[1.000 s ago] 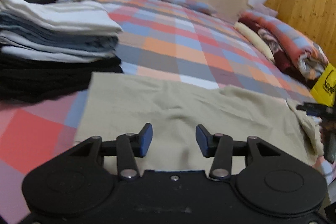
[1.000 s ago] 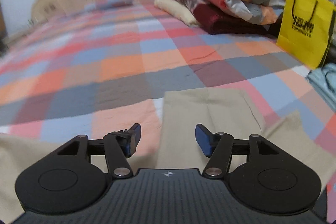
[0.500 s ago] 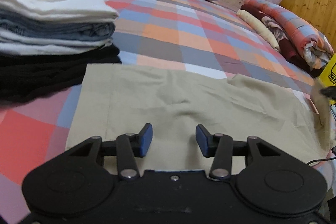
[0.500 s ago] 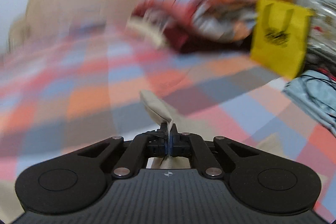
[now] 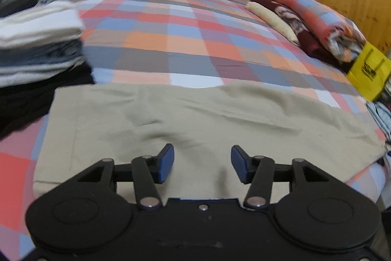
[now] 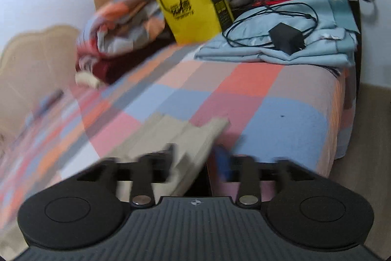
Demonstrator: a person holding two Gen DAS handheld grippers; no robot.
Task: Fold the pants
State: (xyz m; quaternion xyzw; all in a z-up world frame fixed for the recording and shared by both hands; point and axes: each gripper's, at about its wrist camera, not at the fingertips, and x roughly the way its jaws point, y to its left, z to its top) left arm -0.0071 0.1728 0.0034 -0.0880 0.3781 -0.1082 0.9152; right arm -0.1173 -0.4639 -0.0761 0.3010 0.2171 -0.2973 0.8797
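The beige pants (image 5: 190, 114) lie flat across the checked bed, folded lengthwise into one long band. My left gripper (image 5: 201, 163) is open and empty, just above the cloth near its front edge. In the right wrist view the pants' leg ends (image 6: 185, 136) lie near the bed's end. My right gripper (image 6: 195, 160) is open, blurred by motion, with the leg ends lying between its fingers and not pinched.
A stack of folded clothes (image 5: 36, 45) stands at the left. A rolled quilt (image 5: 315, 23) and a yellow bag (image 5: 369, 70) are at the right. Light blue cloth with a black charger (image 6: 286, 38) lies at the bed's corner. The bed edge (image 6: 342, 114) drops off at the right.
My right gripper was shut on the leg end half a second ago; it has carried it over onto the other leg and opened. My left gripper stayed open, drifting slightly.
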